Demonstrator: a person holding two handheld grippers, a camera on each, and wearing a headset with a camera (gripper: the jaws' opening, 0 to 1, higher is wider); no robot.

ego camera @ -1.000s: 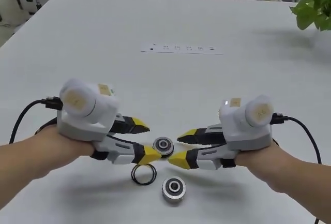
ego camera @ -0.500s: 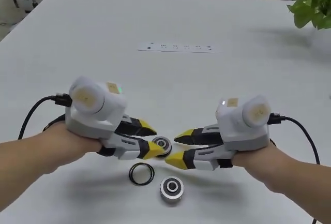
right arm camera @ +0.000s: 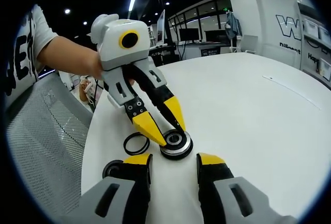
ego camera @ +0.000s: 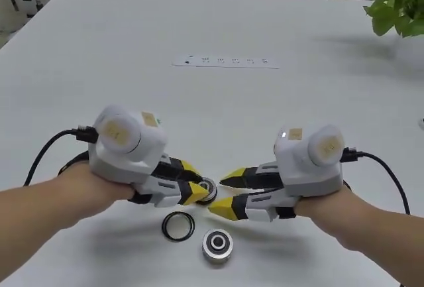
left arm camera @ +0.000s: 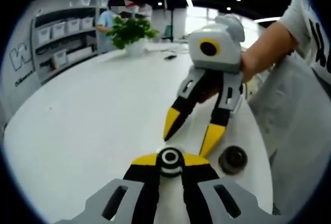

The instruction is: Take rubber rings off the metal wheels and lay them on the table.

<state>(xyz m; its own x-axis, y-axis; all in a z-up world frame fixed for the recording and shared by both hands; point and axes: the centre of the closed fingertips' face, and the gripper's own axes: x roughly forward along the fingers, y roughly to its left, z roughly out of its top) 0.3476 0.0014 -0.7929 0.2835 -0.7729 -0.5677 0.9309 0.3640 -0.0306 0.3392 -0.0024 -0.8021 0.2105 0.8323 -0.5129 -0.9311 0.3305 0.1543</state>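
left hand-held gripper point(ego camera: 202, 186) clamped on wheel point(left arm camera: 170, 160) | right hand-held gripper point(ego camera: 218, 195) spread apart | head view: loose rubber ring point(ego camera: 179, 226), second wheel point(ego camera: 217, 244)

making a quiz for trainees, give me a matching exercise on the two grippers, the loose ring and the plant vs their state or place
1 left gripper
2 right gripper
3 ring
4 plant

a open
b far right of the table
c shut on a wheel
d lying flat, held by nothing

Pairs: 1-c, 2-a, 3-d, 4-b
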